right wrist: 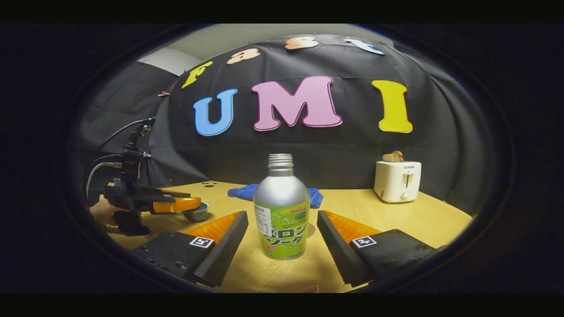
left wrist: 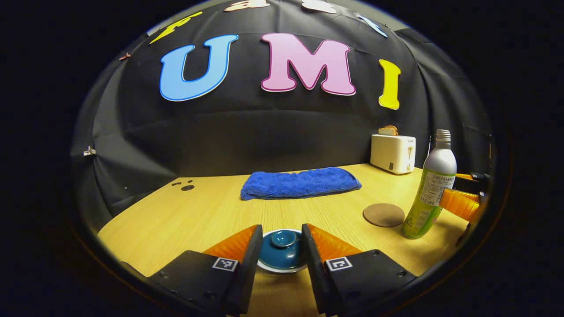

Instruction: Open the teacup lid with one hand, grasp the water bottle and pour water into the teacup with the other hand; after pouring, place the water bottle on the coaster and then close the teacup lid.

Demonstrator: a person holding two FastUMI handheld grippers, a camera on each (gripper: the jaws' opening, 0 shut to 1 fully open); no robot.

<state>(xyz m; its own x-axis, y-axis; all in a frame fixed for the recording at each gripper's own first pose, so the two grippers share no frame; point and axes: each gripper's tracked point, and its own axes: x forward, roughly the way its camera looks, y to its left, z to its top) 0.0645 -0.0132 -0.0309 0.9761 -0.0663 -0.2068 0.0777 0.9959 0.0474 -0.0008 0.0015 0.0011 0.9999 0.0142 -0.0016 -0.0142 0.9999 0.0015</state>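
Note:
A teacup with a dark blue knobbed lid (left wrist: 282, 252) sits on the wooden table (left wrist: 198, 220), low between the fingers of my left gripper (left wrist: 280, 230). That gripper is open, with one finger on each side of the lid. A silver and green water bottle (right wrist: 281, 198) with a bare threaded neck stands upright between the spread fingers of my right gripper (right wrist: 282, 216), which is open with a gap on both sides. A round brown coaster (left wrist: 383, 215) lies just left of the bottle (left wrist: 434, 189) in the left gripper view. In the right gripper view the left gripper (right wrist: 176, 204) hovers over the teacup (right wrist: 196, 214).
A folded blue towel (left wrist: 299, 182) lies across the middle back of the table. A white toaster (left wrist: 393, 153) holding bread stands at the back right corner. Cables trail from the left gripper (right wrist: 105, 165). The black cloth wall closes the far side.

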